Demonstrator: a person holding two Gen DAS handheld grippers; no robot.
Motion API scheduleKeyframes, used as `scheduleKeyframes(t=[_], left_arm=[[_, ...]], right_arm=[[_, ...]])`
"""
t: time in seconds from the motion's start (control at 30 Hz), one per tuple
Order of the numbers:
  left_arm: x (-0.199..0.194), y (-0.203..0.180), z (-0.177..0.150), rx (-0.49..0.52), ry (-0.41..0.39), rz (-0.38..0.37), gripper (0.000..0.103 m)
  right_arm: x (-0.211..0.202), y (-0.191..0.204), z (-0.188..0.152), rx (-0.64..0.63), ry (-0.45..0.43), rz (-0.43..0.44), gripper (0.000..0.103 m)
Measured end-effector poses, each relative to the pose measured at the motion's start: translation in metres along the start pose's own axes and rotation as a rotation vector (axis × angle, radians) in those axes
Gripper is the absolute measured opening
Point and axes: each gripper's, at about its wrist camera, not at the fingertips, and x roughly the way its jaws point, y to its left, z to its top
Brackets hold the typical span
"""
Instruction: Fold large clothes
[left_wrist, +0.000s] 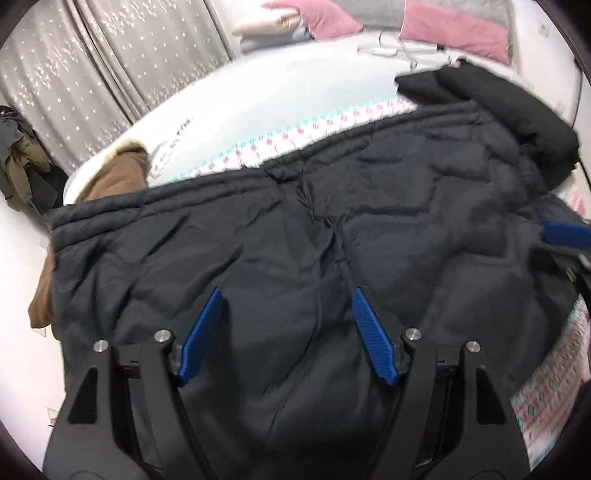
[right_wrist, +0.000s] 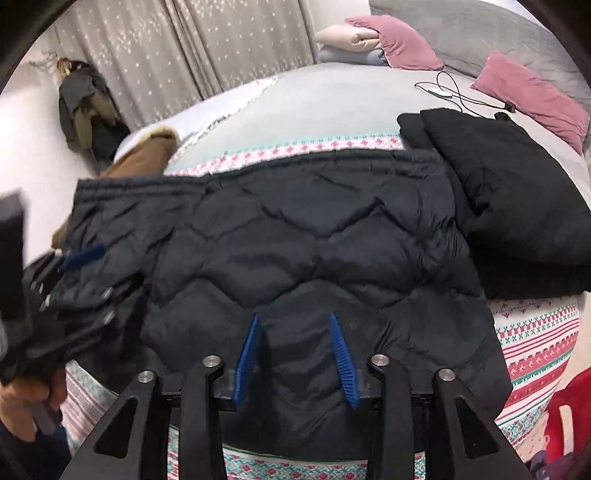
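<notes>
Quilted navy fabric covers the near half of the bed: the dark padded jacket lies spread flat over a patterned blanket, probably so its sides can be folded inward. Both tools hover above it holding nothing; the left hand-held gripper has its jaws wide apart, the right hand-held gripper narrower but also apart. A black garment crowds the jacket's right edge, a brown coat its far left corner. Beyond the hem, the mattress offers room.

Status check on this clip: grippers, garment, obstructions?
Left gripper and right gripper open. Dark quilted jacket spread flat. Black folded garment overlaps its right edge.
</notes>
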Motion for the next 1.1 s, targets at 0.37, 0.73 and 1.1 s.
scheduleKeyframes(t=[0.37, 0.73, 1.1], left_arm=[[0.024, -0.017, -0.002, -0.005, 0.115, 0.029, 0.074], [0.054, 0.001, 0.094, -0.059, 0.197, -0.045, 0.073], [0.140, 0.016, 0.103, -0.125, 0.337, 0.014, 0.074]], right_arm=[[0.035, -0.019, -0.019, 0.017, 0.126, 0.016, 0.059], [0.033, -0.016, -0.016, 0.027, 0.151, 0.016, 0.068], [0.040, -0.019, -0.005, 0.032, 0.169, 0.023, 0.069]])
